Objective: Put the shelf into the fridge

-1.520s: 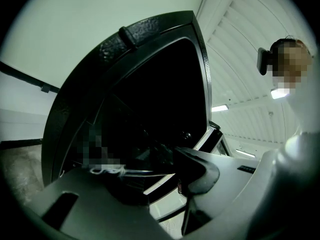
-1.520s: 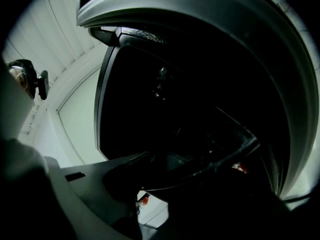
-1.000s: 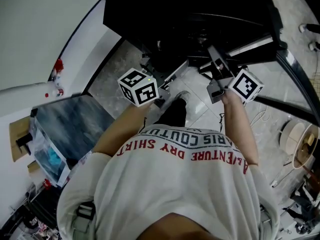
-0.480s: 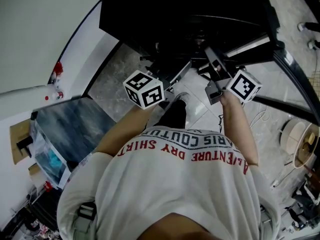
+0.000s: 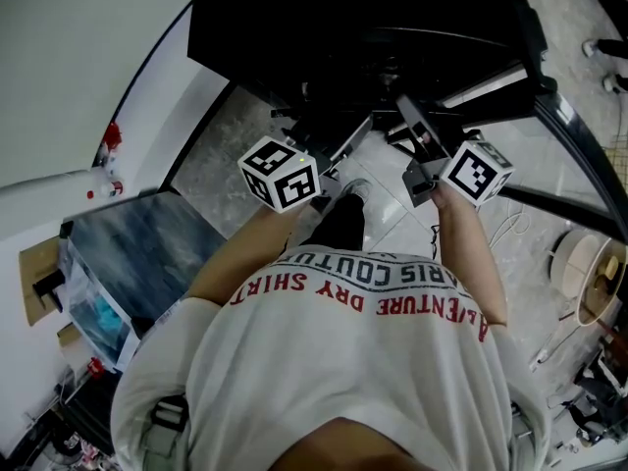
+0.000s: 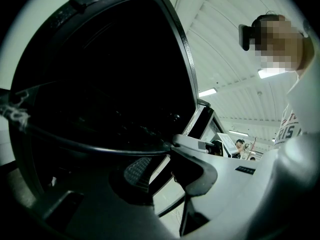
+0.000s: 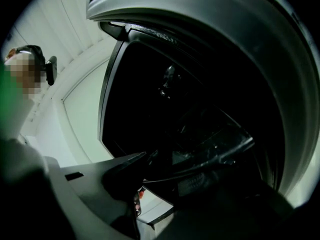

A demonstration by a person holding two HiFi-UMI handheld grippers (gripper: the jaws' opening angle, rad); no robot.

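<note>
Your left gripper point(image 6: 157, 156) has just been closing. In the left gripper view its jaws are clamped on the thin dark rim of the shelf point(image 6: 90, 143). That rim runs away to the left across the black mouth of the fridge point(image 6: 183, 54). Above it is a ribbed white ceiling with strip lights point(image 6: 272, 73).

In the right gripper view your right gripper point(image 7: 165, 176) has just been opening. Its jaws stand apart, and the shelf's other edge lies between them unpinched (as far as so dark a picture lets me judge). The fridge cavity behind it is black and hard to read.

In the head view both grippers are held up at the fridge opening, one on each side of the shelf. I judge the shelf to be at the mouth, not yet home.

With only one firm hold, don't push yet. Bring the right jaws back onto the rim first. Keep the shelf level and check that both side edges sit on the same pair of ledges. Then slide it in evenly so it can't skew and jam. It looks like glass, so go gently.

The floor point(image 5: 211, 160) is pale marbled tile. Loose cables point(image 5: 510, 229) lie near your right side, a grey bin point(image 5: 137, 238) stands to your left and a reel point(image 5: 581, 275) to your right, so mind your footing if you step in.
</note>
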